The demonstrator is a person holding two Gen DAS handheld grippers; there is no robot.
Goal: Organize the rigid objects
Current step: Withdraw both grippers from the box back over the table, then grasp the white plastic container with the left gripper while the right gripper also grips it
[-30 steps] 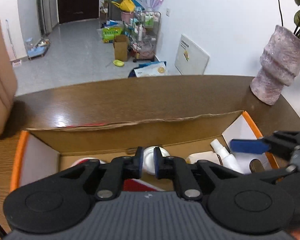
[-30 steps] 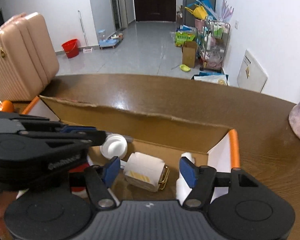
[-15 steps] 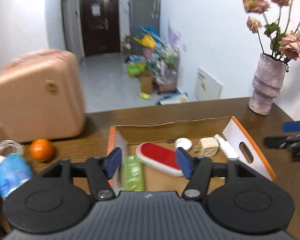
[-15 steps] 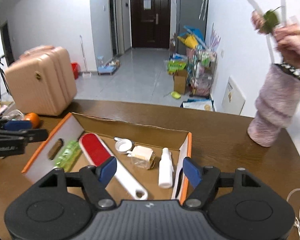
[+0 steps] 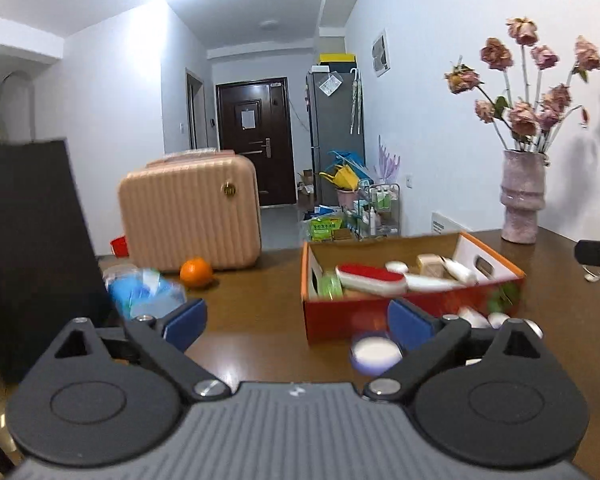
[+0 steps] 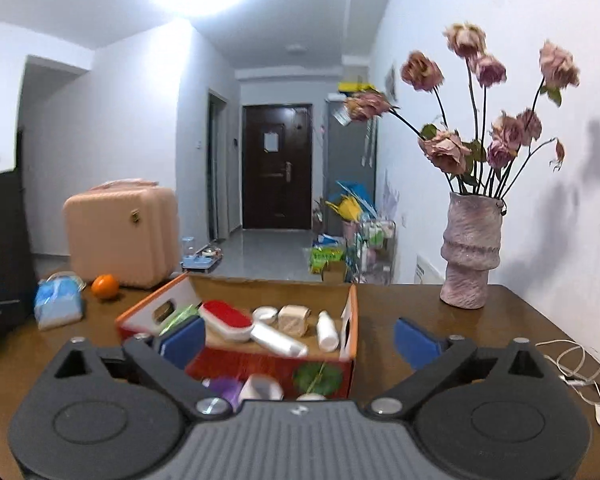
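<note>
Beyond both grippers, at twelve o'clock, sits the orange cardboard box (image 6: 350, 316); left gripper (image 5: 298, 322) and right gripper (image 6: 300, 340) have just been spreading wide, nothing between them.

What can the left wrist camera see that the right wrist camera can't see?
Only the left wrist view shows a round white lid on the table in front of the box, and the right gripper's tip at its right edge.

Only the right wrist view shows a white cable on the table and a pet feeder on the floor.

Both show the orange box with the red brush and white bottle inside, the orange, the pink suitcase and the vase.
</note>
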